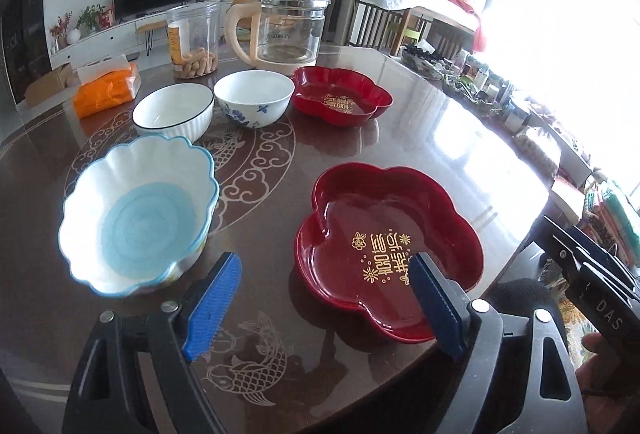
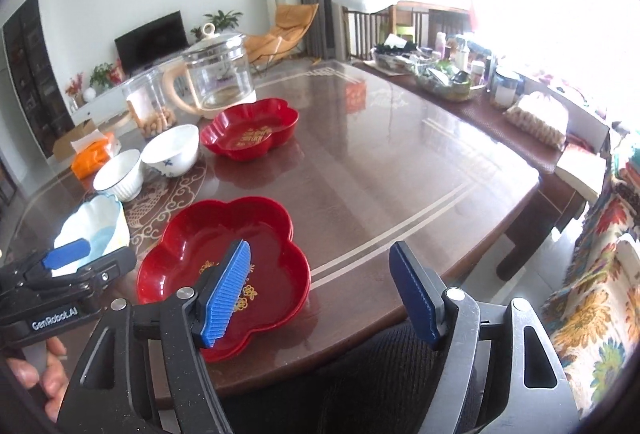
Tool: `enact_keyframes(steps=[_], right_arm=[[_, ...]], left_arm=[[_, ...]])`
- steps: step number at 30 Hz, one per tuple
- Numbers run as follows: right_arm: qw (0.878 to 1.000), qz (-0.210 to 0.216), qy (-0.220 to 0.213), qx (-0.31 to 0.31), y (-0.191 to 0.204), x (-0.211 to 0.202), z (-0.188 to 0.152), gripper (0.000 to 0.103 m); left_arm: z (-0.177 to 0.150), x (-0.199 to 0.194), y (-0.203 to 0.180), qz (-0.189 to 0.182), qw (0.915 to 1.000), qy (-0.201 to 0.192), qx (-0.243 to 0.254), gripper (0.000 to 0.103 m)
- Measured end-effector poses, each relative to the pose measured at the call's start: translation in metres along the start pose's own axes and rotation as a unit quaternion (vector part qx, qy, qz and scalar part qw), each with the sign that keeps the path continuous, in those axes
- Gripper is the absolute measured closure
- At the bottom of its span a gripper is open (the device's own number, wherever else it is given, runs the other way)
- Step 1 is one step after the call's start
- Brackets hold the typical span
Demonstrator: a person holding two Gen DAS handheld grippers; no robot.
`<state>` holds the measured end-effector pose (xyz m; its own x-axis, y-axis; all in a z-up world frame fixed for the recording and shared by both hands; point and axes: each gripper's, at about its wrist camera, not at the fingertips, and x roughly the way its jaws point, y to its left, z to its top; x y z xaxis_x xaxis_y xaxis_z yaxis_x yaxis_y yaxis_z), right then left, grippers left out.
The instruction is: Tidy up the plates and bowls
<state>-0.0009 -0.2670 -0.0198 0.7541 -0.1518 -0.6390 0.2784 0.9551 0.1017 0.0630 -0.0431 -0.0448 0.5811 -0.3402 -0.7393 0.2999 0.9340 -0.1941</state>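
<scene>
A red flower-shaped plate lies near the table's front edge; in the right wrist view it looks like a stack of two. A second red plate lies further back. A blue-centred scalloped bowl sits at the left. A ribbed white bowl and a blue-flowered white bowl stand behind it. My left gripper is open and empty, between the scalloped bowl and the near plate. My right gripper is open and empty over the near plate's right edge.
A glass kettle, a clear snack jar and an orange tissue pack stand at the table's back left. Bottles and clutter line the far right side. The table edge is just below the grippers.
</scene>
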Motion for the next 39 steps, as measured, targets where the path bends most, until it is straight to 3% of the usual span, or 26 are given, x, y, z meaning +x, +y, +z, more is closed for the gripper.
enact_keyframes(steps=[4, 7, 14, 19, 25, 34, 39], right_arm=[[0.999, -0.032, -0.005, -0.003, 0.010, -0.003, -0.010, 0.026], [0.999, -0.029, -0.013, -0.017, 0.017, -0.011, -0.009, 0.026], [0.994, -0.053, -0.085, -0.042, 0.035, -0.058, -0.009, 0.023], [0.984, -0.032, -0.168, -0.041, 0.034, -0.095, -0.019, 0.023], [0.978, 0.009, -0.205, -0.031, 0.033, -0.108, -0.020, 0.023], [0.983, 0.037, -0.178, -0.025, 0.038, -0.110, -0.026, 0.023], [0.984, 0.058, -0.157, -0.063, 0.050, -0.111, -0.023, 0.023]], left_arm=[[-0.017, -0.014, 0.000, 0.015, 0.9998, -0.005, 0.013, 0.018], [-0.021, -0.027, 0.001, 0.033, 0.9989, -0.024, 0.021, 0.018], [-0.027, -0.050, 0.003, 0.023, 0.9988, -0.043, 0.008, 0.018], [-0.034, -0.067, 0.004, 0.027, 0.9982, -0.054, 0.003, 0.018], [-0.038, -0.090, 0.009, 0.023, 0.9966, -0.077, -0.016, 0.018], [-0.047, -0.118, 0.010, 0.035, 0.9944, -0.100, -0.008, 0.016], [-0.046, -0.130, 0.021, 0.035, 0.9934, -0.106, -0.027, 0.016]])
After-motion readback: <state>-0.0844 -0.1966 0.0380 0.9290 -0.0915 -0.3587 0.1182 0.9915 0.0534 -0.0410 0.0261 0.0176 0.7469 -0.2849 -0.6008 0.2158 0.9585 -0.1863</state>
